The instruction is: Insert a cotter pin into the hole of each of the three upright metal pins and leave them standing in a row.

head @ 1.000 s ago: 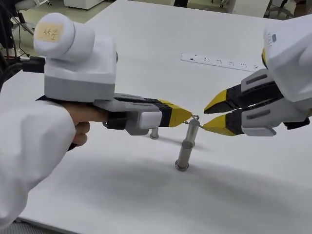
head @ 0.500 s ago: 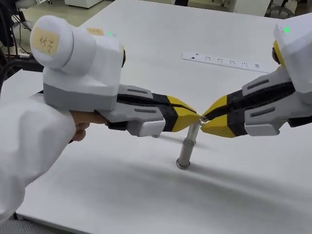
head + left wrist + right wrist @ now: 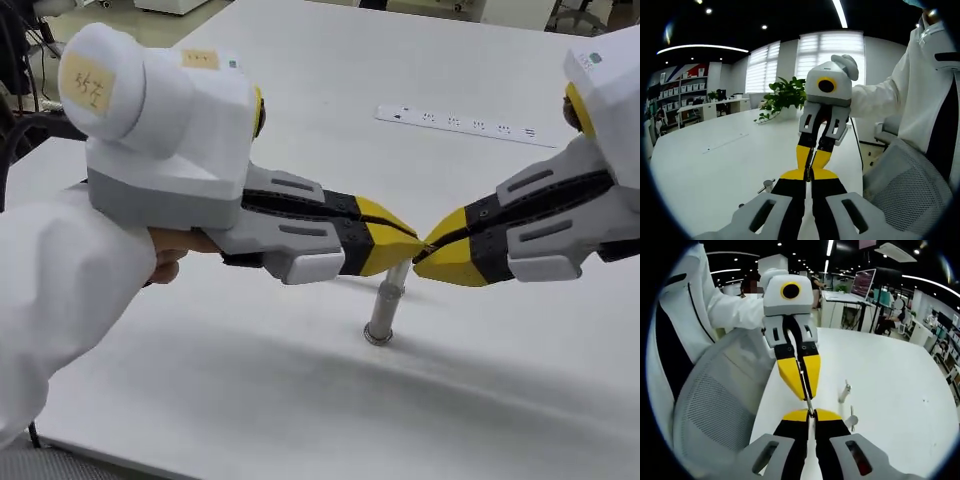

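Note:
One upright metal pin (image 3: pixel 385 305) stands on the white table (image 3: pixel 300 90), its top hidden under the gripper tips. My left gripper (image 3: pixel 412 238) and right gripper (image 3: pixel 422 252) meet tip to tip just above it, both shut. In the right gripper view a thin cotter pin (image 3: pixel 805 387) runs from between the left gripper's yellow fingers (image 3: pixel 790 375) down into my right gripper (image 3: pixel 811 414). Two metal pins (image 3: pixel 844 391) (image 3: pixel 851 420) stand to the right there. In the left gripper view my left gripper (image 3: pixel 810 173) touches the right one's fingertips (image 3: pixel 802 156), with a pin top (image 3: pixel 768 185) lower left.
A white power strip (image 3: pixel 465 128) lies at the back right of the table. The table's near edge runs along the bottom left. A grey mesh chair (image 3: pixel 710 405) and the person's white sleeve (image 3: pixel 60 300) are close to the table.
The right gripper, open a second ago, has moved in and shut against the left gripper's tip. The left gripper has shifted right and now hides the short pin behind it.

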Action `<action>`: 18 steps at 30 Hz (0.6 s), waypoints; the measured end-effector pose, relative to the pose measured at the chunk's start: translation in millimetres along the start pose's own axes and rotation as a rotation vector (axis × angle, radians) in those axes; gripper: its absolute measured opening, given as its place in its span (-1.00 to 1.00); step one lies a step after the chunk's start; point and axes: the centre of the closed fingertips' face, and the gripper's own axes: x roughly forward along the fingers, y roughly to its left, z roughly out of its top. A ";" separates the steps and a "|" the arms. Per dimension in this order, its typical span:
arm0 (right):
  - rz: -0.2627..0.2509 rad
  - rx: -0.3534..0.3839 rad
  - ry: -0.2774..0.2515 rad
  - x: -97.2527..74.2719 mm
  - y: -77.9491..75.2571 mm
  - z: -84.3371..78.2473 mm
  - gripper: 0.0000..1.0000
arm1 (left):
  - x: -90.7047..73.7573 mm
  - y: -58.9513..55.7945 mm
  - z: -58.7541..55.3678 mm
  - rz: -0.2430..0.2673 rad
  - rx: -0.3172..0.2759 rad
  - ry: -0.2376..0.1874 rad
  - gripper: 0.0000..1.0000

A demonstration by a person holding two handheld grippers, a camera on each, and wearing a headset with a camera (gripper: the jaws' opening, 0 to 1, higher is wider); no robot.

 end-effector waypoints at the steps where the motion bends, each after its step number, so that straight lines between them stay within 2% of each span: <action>1: 0.007 -0.011 0.008 -0.4 1.2 -1.0 -1.00 | 0.4 -0.8 -1.9 -0.009 0.008 0.011 -1.00; 7: 0.030 -0.041 0.040 -3.5 4.4 -5.0 -1.00 | 2.5 0.6 -7.2 -0.046 0.040 0.050 -1.00; 11: 0.066 -0.023 0.060 -6.4 10.1 -8.4 -1.00 | 3.5 -3.4 -10.0 -0.078 0.050 0.068 -1.00; 15: 0.070 -0.003 0.066 -8.2 12.4 -10.4 -1.00 | 6.0 -8.5 -10.7 -0.087 0.056 0.074 -1.00; 18: 0.068 0.003 0.072 -8.4 14.0 -12.9 -1.00 | 6.0 -8.5 -18.1 -0.092 0.040 0.104 -1.00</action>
